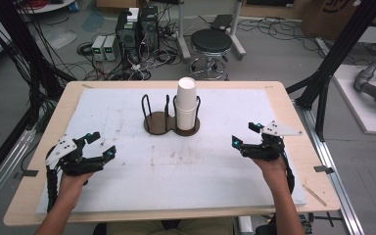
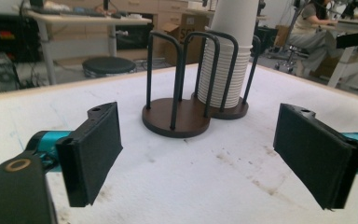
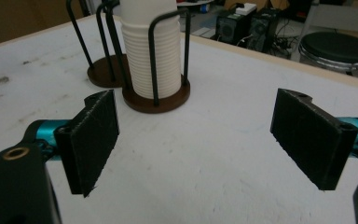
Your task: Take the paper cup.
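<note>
A stack of white paper cups is seen standing upright in the right-hand bay of a two-bay wire cup holder, at the far middle of the white-covered table; the holder's left-hand bay is empty. The long axis of the stack runs vertically, and it is ringed by the holder's black wire hoops, above which the topmost cup rises free.

The left gripper is held over the near left of the table with its jaws spread wide and nothing between them. From it, the stack lies ahead and to the right, beyond the empty bay, as is seen in the left gripper view, where the cups stand behind the holder's nearer base.

The right gripper is held over the near right, its jaws likewise spread and empty. From it, the stack lies ahead and to the left, with the filled bay nearest, as shown in the right gripper view.

The right gripper is judged slightly the nearer to the cups, with no empty bay between. A grasp would best be made on the exposed top cup above the hoops, and the cup lifted straight up along the stack's axis.
</note>
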The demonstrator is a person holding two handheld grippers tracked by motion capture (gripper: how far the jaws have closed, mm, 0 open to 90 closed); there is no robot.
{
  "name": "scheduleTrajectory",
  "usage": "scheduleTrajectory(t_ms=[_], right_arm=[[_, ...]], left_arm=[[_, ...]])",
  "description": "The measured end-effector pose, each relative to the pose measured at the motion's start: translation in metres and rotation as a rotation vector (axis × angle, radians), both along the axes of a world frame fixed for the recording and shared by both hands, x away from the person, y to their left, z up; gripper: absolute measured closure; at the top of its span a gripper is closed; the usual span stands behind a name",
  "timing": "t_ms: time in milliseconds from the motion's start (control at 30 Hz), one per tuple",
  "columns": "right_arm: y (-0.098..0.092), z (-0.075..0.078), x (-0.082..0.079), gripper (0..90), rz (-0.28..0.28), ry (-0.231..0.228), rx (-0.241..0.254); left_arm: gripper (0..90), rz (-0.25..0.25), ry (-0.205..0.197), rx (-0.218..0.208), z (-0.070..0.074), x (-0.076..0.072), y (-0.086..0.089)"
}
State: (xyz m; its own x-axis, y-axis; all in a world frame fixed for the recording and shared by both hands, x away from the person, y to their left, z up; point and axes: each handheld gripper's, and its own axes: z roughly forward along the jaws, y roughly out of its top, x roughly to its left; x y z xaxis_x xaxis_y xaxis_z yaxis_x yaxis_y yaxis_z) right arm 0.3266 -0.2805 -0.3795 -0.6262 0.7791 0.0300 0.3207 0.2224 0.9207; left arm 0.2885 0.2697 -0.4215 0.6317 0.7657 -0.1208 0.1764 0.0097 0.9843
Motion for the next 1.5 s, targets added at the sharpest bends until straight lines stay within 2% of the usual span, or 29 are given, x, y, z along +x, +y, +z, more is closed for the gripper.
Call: scheduleTrajectory(t_ms=[33, 67, 133, 300, 467, 667, 900, 1000, 1100, 1200, 1267, 1400, 1500], right_arm=[[0.005, 0.008, 0.005, 15.6, 0.005, -0.015, 0.0], [0.005, 0.008, 0.005, 15.6, 0.005, -0.015, 0.0], [0.013, 0.02, 0.015, 15.6, 0.021, -0.026, 0.003], [0.03, 0.036, 0.03, 15.6, 0.062, -0.018, -0.023], [0.04, 0.045, 0.039, 15.6, 0.094, -0.01, -0.041], [0.062, 0.064, 0.059, 15.6, 0.151, 0.0, -0.081], [0.086, 0.081, 0.084, 15.6, 0.194, 0.014, -0.094], [0.093, 0.085, 0.091, 15.6, 0.207, 0.018, -0.092], [0.105, 0.088, 0.104, 15.6, 0.224, 0.035, -0.102], [0.11, 0.089, 0.11, 15.6, 0.23, 0.041, -0.088], [0.12, 0.09, 0.12, 15.6, 0.228, 0.059, -0.112], [0.131, 0.093, 0.127, 15.6, 0.243, 0.056, -0.121], [0.14, 0.092, 0.135, 15.6, 0.238, 0.075, -0.133]], left_arm=[[14.7, 0.004, -0.002, -0.003, 0.0, 0.0, 0.0], [14.7, 0.004, -0.002, -0.003, 0.0, 0.0, 0.0], [14.7, -0.001, -0.01, -0.006, 0.002, 0.0, 0.0], [14.7, -0.012, -0.012, -0.017, 0.001, 0.001, -0.001], [14.9, -0.024, -0.019, -0.02, 0.002, 0.0, -0.003], [14.8, -0.038, -0.018, -0.015, 0.002, 0.001, -0.006], [14.9, -0.049, -0.02, -0.016, 0.001, 0.001, -0.009], [15.0, -0.054, -0.018, -0.016, 0.001, 0.001, -0.009], [15.0, -0.06, -0.021, -0.013, 0.001, 0.001, -0.009], [15.2, -0.062, -0.02, -0.016, 0.001, 0.001, -0.01], [15.2, -0.063, -0.019, -0.016, 0.001, 0.001, -0.009], [15.2, -0.066, -0.018, -0.021, 0.001, 0.001, -0.01], [15.2, -0.067, -0.018, -0.022, 0.0, 0.001, -0.01]])
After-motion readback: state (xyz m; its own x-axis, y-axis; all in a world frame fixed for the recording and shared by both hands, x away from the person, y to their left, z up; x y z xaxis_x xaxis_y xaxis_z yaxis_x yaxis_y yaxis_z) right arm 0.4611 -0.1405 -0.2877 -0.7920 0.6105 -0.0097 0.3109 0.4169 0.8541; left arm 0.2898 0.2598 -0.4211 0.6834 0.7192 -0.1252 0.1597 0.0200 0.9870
